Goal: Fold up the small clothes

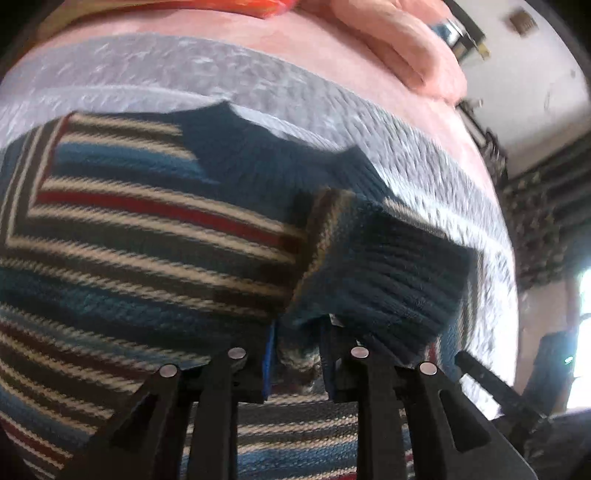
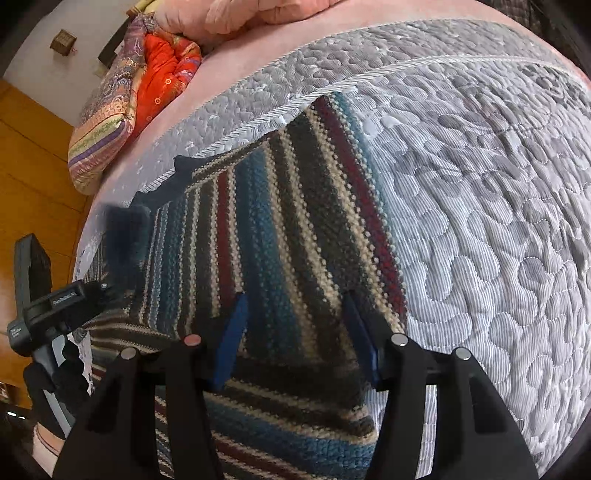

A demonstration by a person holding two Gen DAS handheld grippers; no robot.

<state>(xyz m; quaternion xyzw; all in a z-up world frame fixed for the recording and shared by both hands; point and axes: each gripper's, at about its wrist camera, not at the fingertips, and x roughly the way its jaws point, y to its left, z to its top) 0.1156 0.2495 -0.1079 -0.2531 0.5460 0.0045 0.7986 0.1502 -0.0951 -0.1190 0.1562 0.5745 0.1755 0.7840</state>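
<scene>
A grey quilted mattress fills most of both views, its pebble-pattern stitching and corded edge clear in the right wrist view. Beyond that edge runs a pink sheet, with a bunched pink blanket in the left wrist view and a patterned orange and purple quilt near a wooden floor in the right wrist view.

The striped knit sweater lies flat on the mattress, banded in teal, dark grey, cream and dark red. Its dark blue ribbed collar points toward the pink sheet. 1 sleeve is already folded across the body, its stripes running crosswise to those beneath.

The other sleeve's dark blue ribbed cuff stands raised above the sweater's body, just ahead of the left gripper. That gripper's 2 blue-padded fingers are closed narrowly on a bunch of striped knit just behind the cuff.

The right gripper has its jaws spread wide, the 2 blue pads resting on or just over the folded striped cloth without pinching it. The left gripper's black body appears at the left edge of that view.
</scene>
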